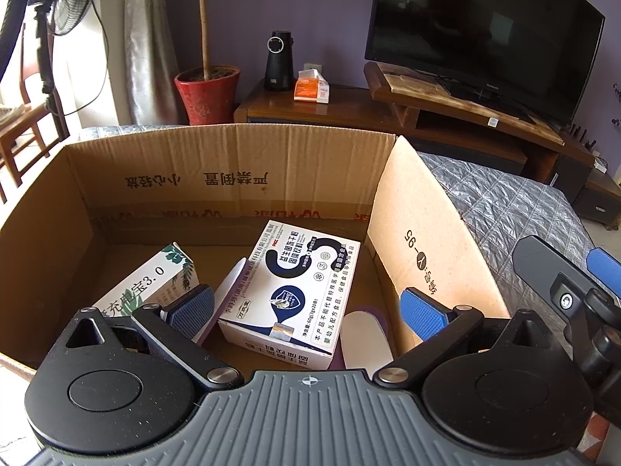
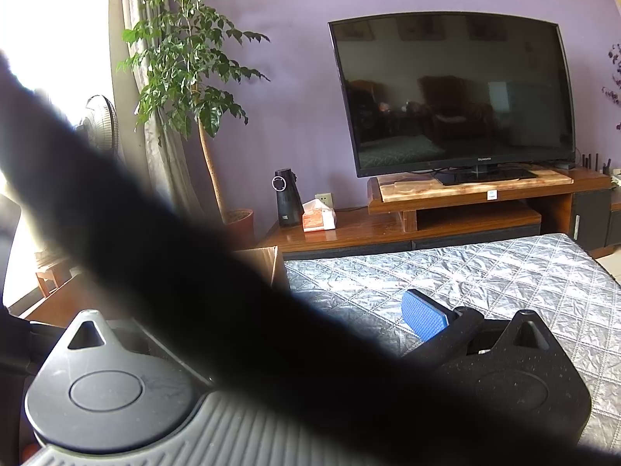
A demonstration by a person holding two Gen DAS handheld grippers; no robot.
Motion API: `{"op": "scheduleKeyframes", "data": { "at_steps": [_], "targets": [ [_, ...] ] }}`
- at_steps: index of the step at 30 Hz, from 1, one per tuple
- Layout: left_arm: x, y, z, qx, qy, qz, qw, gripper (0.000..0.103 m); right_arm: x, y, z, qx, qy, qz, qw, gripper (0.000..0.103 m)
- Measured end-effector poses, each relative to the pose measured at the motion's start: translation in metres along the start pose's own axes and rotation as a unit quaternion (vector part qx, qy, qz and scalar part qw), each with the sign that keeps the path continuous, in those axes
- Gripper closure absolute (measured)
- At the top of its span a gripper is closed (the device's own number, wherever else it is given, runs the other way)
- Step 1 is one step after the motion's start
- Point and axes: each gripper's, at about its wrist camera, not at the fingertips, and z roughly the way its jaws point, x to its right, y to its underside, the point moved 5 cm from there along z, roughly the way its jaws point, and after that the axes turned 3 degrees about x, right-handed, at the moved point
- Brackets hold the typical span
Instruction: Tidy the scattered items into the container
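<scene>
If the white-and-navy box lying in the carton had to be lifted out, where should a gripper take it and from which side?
Probably from above, closing across the two long sides of the white-and-navy box. It lies flat, printed face up, tilted slightly in the cardboard carton, with the floral box left and a white insole right, so side access is tight. The left gripper hangs open over it.

Black linkage arms, silver pivot screws, blue textured fingers (image 1: 421, 312), ribbed grey base.
</scene>
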Motion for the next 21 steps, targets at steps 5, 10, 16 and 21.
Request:
{"op": "scheduleKeyframes", "data": {
  "at_steps": [5,10,16,21],
  "targets": [
    [0.003,0.001,-0.002,0.004,-0.003,0.005,1.0,0.0,0.003,0.0,0.0,-0.001,0.002,-0.001,1.0,0.001],
    [0.006,0.002,-0.001,0.005,-0.001,0.005,1.0,0.0,0.005,0.001,-0.001,-0.001,0.005,-0.002,1.0,0.001],
    [0.009,0.003,-0.002,0.005,0.002,0.011,0.9999,0.0,0.008,0.001,-0.002,-0.001,0.009,-0.004,1.0,0.001],
    [0.013,0.005,-0.001,0.005,0.003,0.014,0.9999,0.0,0.01,0.001,-0.005,-0.001,0.011,-0.003,1.0,0.001]
  ]
}}
